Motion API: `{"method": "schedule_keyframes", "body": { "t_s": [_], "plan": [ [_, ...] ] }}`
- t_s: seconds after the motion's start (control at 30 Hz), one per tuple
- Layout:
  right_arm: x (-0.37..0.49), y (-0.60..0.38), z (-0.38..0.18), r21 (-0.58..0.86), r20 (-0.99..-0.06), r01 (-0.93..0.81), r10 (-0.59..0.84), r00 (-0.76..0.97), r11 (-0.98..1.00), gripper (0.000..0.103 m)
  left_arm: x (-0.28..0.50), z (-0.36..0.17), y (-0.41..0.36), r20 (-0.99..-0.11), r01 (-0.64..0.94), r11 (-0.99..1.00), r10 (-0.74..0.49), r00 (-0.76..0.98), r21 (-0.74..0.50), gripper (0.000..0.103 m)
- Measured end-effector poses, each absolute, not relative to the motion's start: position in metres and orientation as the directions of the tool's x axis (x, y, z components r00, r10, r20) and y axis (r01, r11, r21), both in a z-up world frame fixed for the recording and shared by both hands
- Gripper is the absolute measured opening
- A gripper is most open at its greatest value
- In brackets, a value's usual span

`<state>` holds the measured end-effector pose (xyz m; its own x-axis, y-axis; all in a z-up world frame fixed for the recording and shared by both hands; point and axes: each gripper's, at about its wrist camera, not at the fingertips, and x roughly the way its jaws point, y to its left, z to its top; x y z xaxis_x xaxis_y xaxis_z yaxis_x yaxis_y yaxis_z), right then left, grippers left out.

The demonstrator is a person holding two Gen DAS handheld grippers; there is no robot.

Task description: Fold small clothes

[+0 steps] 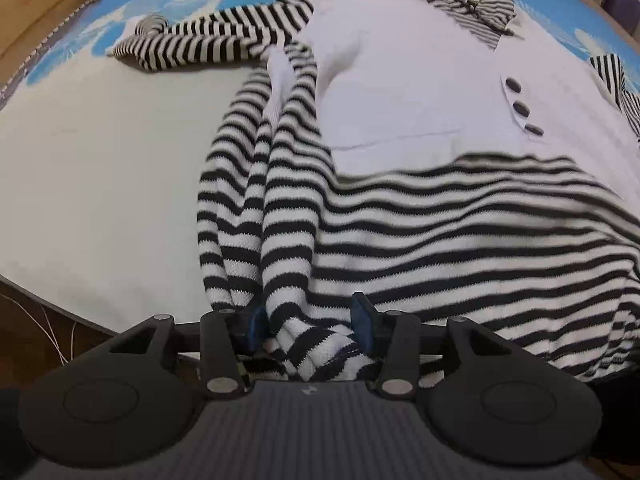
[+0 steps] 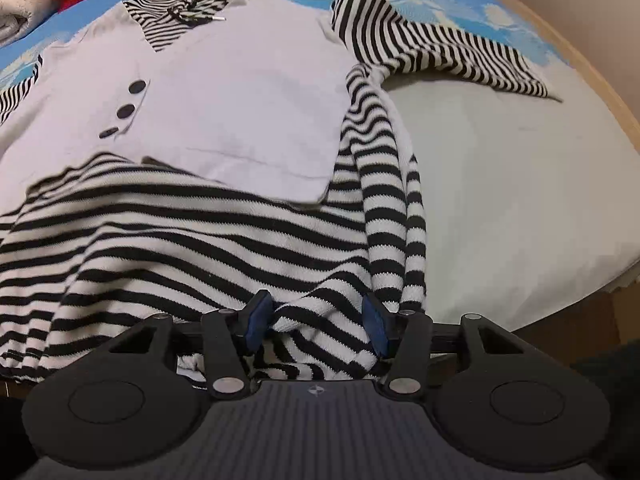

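1. Blue, white-patterned bed cover with a broad pale panel (image 1: pixel 100 168), bare at left of the left-wrist view and at right of the right-wrist view.
2. Black-and-white striped knit hooded top with plain white front panel and three dark buttons (image 1: pixel 400 80): spread flat, filling centre of both views, hood at upper edge.
3. Striped sleeves: one at upper left of the left-wrist view (image 1: pixel 208 40), one at upper right of the right-wrist view (image 2: pixel 460 56), both spread outward, not folded in.
4. Striped hem: bunched at lower centre of both views; no fold across the body visible. Judged early; sleeve and body folds outstanding.
5. Left gripper (image 1: pixel 310 322): jaws half apart, hem cloth loose between, pads not pressing.
6. Right gripper (image 2: pixel 318 320): likewise.
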<state>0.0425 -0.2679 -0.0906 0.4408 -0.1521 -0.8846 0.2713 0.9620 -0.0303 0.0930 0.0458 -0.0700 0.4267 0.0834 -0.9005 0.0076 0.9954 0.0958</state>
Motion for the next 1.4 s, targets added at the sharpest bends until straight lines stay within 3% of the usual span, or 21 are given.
{"method": "schedule_keyframes", "body": {
  "t_s": [0.23,0.4,0.47,0.57,0.67,0.8,0.97,1.0,1.07,1.13,1.17,1.3,1.4],
  "plan": [
    [0.037,-0.267,-0.04,0.013,-0.745,0.275,-0.174,0.643,0.961,0.052,0.087,-0.027,0.037,-0.757,0.036,0.996,0.042,0.653,0.087,0.05],
    [0.043,-0.277,0.014,0.073,-0.637,0.262,-0.157,0.755,0.962,0.052,0.079,0.004,0.037,-0.659,0.02,0.996,0.044,0.751,0.09,0.061],
    [0.049,-0.285,0.039,0.101,-0.566,0.22,-0.126,0.814,0.97,0.056,0.08,0.023,0.04,-0.611,0.0,0.996,0.057,0.79,0.092,0.064],
    [0.054,-0.294,0.075,0.115,-0.44,0.155,-0.09,0.894,0.981,0.072,0.094,0.058,0.04,-0.542,-0.031,0.994,0.081,0.836,0.101,0.067],
    [0.064,-0.297,0.1,0.087,-0.355,0.126,-0.088,0.931,0.988,0.078,0.119,0.094,0.043,-0.497,-0.044,0.995,0.081,0.864,0.086,0.071],
    [0.089,-0.3,0.112,0.093,-0.343,0.132,-0.093,0.935,0.987,0.078,0.161,0.134,0.05,-0.464,-0.043,0.997,0.065,0.884,0.058,0.071],
    [0.13,-0.291,0.11,0.11,-0.394,0.135,-0.082,0.915,0.985,0.078,0.229,0.141,0.066,-0.515,-0.025,0.998,0.054,0.856,0.063,0.07],
    [0.138,-0.285,0.107,0.108,-0.399,0.134,-0.081,0.913,0.985,0.078,0.244,0.135,0.071,-0.525,-0.034,0.997,0.064,0.849,0.066,0.067],
    [0.156,-0.274,0.106,0.101,-0.413,0.133,-0.08,0.907,0.986,0.078,0.268,0.114,0.089,-0.557,-0.053,0.996,0.081,0.827,0.066,0.051],
    [0.175,-0.268,0.104,0.103,-0.428,0.122,-0.067,0.901,0.987,0.079,0.286,0.085,0.109,-0.607,-0.077,0.996,0.093,0.789,0.053,0.021],
    [0.185,-0.265,0.102,0.103,-0.439,0.113,-0.057,0.897,0.988,0.08,0.295,0.066,0.122,-0.649,-0.093,0.995,0.083,0.756,0.018,0.016],
    [0.216,-0.256,0.08,0.095,-0.46,0.054,-0.004,0.888,0.994,0.08,0.318,0.014,0.168,-0.738,-0.207,0.978,0.123,0.664,-0.022,0.013],
    [0.232,-0.251,0.052,0.064,-0.527,0.05,-0.008,0.85,0.997,0.078,0.333,-0.001,0.206,-0.738,-0.312,0.948,0.167,0.654,-0.062,0.015]
  ]
}}
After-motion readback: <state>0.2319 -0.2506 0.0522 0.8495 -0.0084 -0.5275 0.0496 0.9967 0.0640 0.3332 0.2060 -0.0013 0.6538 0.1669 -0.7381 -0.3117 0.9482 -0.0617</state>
